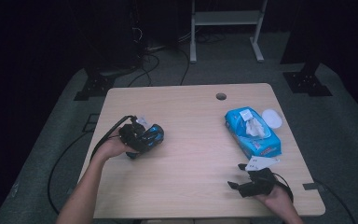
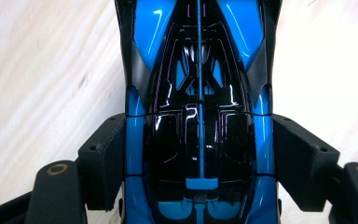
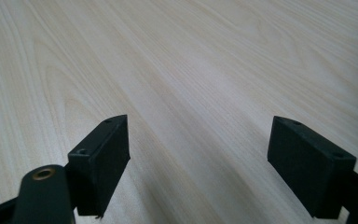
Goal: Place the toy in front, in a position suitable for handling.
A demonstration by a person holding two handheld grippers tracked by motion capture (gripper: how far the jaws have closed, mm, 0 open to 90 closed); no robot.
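- Right tongs [image 1: 235, 178] sit nearest the camera in the high view, jaws spread wide over bare tabletop [image 1: 191, 154], holding nothing.
- Left tongs [image 2: 198, 149] clamp a blue and black toy car [image 2: 198, 93] by its flanks, the car's length running straight ahead between the jaws.
- Beyond the right tongs lies a blue wipes pack [image 1: 252, 133], well apart from the left tongs.

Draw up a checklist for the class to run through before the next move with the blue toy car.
1. Left tool closed around blue toy car: ok, a jaw sits at each flank.
2. Car centred between the jaws: ok.
3. Car lifted off the table: cannot tell.
4. Right tool free: ok, jaws wide apart over bare wood.
5. Wipes pack away from the car: ok, across the table.
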